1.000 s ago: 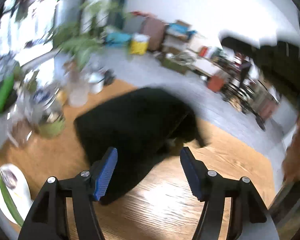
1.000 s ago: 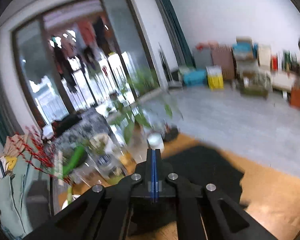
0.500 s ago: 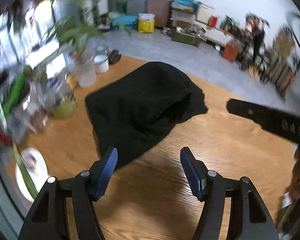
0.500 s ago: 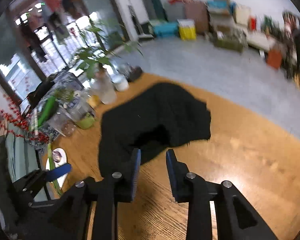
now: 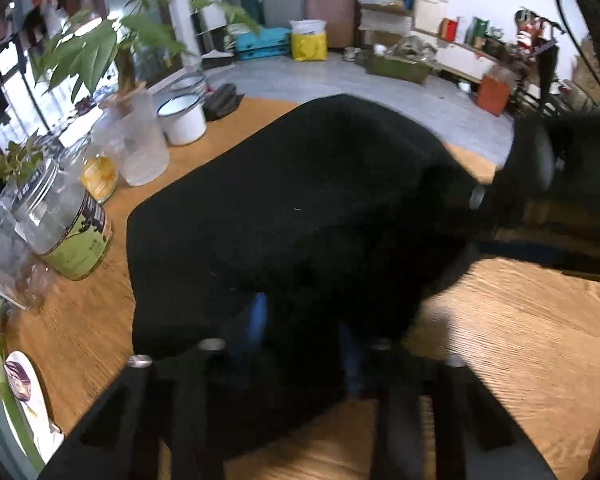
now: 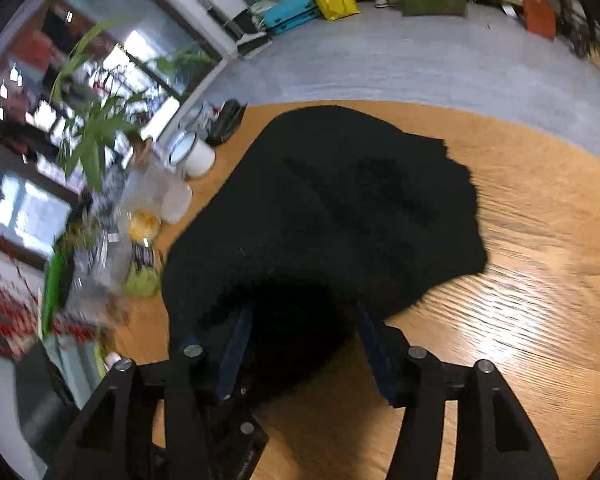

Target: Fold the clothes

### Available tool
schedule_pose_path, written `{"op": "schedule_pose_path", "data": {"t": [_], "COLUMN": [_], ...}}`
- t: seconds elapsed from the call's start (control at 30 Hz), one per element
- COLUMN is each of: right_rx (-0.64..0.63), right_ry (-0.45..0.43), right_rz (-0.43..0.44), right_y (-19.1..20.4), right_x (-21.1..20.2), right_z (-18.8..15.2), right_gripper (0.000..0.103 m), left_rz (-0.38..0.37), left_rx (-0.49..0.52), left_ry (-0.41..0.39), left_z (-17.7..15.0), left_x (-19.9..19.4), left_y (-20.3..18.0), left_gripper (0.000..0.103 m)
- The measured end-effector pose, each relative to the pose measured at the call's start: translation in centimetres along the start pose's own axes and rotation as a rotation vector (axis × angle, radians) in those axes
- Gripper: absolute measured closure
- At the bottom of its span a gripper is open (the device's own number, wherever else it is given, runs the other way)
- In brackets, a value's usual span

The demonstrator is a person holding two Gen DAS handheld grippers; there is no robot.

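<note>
Black fabric, a dark garment (image 5: 307,200), was spread in a rumpled heap across the middle of a wooden table (image 5: 519,320), its far edge reaching toward the table's rim and the grey floor beyond. The left gripper (image 5: 301,340) was held low over the near edge of the cloth, angled forward and slightly downward, with its blue-padded fingers (image 5: 258,320) spread apart on either side of a fold; the pads were blurred and partly lost against the dark fabric, so contact could not be judged. The jaws were seen parted, nothing pinched between them.

From the right wrist view, the right gripper (image 6: 301,344) was likewise brought down at the garment (image 6: 339,208), its fingers (image 6: 236,344) set wide and straddling the near hem, the jaws released rather than clenched. In the left wrist view the right gripper's dark body (image 5: 539,200) was seen reaching in from the right side, level with the cloth's right edge.

Along the left edge of the table, well clear of the cloth's centre but near its side, a white enamel mug (image 5: 182,120), a frosted glass vase (image 5: 144,148) holding a leafy plant (image 5: 100,48), and a jar with a green label (image 5: 68,224) were standing upright.
</note>
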State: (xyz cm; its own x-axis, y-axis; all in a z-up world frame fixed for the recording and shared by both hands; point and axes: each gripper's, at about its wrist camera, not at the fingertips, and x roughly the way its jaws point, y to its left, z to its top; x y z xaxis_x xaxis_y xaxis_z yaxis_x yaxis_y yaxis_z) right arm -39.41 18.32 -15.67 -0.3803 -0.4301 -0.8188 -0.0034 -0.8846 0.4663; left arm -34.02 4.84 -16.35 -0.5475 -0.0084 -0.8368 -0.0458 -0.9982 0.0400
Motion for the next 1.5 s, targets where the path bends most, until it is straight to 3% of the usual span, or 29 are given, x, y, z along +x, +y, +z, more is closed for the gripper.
{"op": "schedule_pose_path", "data": {"t": [0.07,0.1,0.13,0.2,0.33,0.53,0.67,0.8,0.93,1.03,1.23,1.4,1.5], "right_rx": [-0.001,-0.03,-0.059,-0.113,-0.109,-0.171,-0.216,-0.269,-0.269,-0.261,-0.244,-0.238,-0.266], "right_ry": [-0.014,-0.018,-0.022,-0.047,-0.12,-0.322,-0.456,-0.603,-0.672,-0.697,-0.74,-0.707,-0.638], "right_rz": [-0.013,-0.028,-0.043,-0.059,-0.01,0.024,0.066,0.084,0.057,0.021,-0.045,-0.046,-0.058], "right_y": [-0.1,0.2,0.5,1.1,1.7,6.3,9.2,11.5,11.5,10.6,8.7,4.6,1.0], "right_x": [1.1,1.6,2.0,2.0,-1.8,-15.2,-26.2,-37.6,-42.8,-45.1,-49.2,-47.7,-43.8], "right_z": [0.3,0.2,0.1,-0.4,-0.4,-1.0,-4.2,-9.6,-13.4,-15.6,-19.7,-21.2,-23.7], "right_gripper": [0.039,0.058,0.087,0.097,0.098,0.098,0.098,0.098,0.098,0.098,0.098,0.097,0.097], "left_rz": [0.003,0.0,0.002,0.021,0.107,0.097,0.061,0.029,-0.084,-0.152,-0.214,-0.212,-0.201], "left_rx": [-0.015,-0.029,-0.061,-0.078,-0.029,-0.046,-0.067,-0.052,-0.038,-0.022,0.05,0.138,0.196], "left_ry": [0.009,0.007,-0.003,-0.032,-0.106,-0.279,-0.386,-0.492,-0.483,-0.487,-0.402,-0.355,-0.307], "left_z": [0.0,-0.1,-0.1,0.0,1.3,3.7,3.6,2.3,0.3,-0.9,-2.3,-4.1,-6.7], "left_x": [0.5,0.6,0.2,-1.0,-5.9,-19.8,-31.4,-43.3,-51.2,-52.9,-49.9,-44.7,-39.6], "left_y": [0.6,0.9,1.3,1.8,2.2,2.2,1.9,0.0,-2.0,-3.1,-7.2,-9.5,-10.2], "left_gripper": [0.092,0.093,0.094,0.094,0.095,0.095,0.095,0.095,0.095,0.095,0.095,0.095,0.095]}}
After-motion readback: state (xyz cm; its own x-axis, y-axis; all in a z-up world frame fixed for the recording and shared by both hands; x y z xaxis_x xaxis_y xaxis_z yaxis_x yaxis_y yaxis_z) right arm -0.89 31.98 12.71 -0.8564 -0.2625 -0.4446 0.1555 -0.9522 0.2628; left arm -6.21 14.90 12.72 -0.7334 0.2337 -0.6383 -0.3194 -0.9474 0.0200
